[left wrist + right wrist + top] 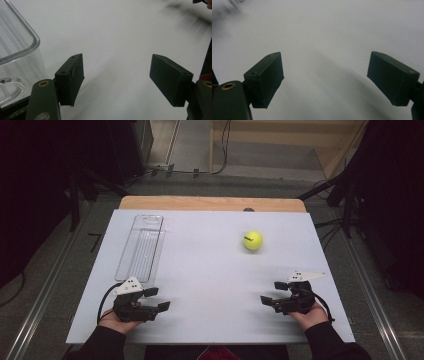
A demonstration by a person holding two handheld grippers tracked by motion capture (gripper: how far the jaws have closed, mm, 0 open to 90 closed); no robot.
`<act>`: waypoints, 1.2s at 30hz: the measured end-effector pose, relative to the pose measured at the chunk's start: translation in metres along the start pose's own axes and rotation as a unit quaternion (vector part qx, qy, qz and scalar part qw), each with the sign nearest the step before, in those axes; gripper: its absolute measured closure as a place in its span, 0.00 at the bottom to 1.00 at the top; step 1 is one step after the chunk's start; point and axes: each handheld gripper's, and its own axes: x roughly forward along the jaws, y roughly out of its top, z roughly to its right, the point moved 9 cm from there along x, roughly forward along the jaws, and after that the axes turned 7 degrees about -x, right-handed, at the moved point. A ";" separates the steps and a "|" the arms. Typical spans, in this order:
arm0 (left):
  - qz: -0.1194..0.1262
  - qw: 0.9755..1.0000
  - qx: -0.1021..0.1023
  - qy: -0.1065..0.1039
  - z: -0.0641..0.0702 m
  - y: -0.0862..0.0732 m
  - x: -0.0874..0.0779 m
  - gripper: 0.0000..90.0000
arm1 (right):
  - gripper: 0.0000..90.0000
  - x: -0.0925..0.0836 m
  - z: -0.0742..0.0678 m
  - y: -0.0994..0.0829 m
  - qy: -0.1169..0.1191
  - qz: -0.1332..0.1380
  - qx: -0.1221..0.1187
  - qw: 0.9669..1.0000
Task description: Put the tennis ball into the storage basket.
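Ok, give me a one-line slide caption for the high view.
Both open grippers, left and right, rest near the table's front edge; tennis ball and clear tray lie beyond.

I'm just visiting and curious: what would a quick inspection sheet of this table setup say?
Surface: white board on a wooden table, mostly bare.
Job's things: yellow-green ball far right; clear tray far left, nothing in it.
Clutter: nothing seen.
Grippers: left hand-held gripper open beside the tray's near end; right hand-held gripper open; both hold nothing.
Cables: one trails from each gripper; more on the floor.
Surroundings: dark stands, grey floor, metal rails.
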 end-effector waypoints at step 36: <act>-0.002 1.000 -0.006 0.005 -0.003 0.002 -0.004 0.28 | 0.13 -0.001 0.001 -0.001 0.009 -0.001 0.007 1.000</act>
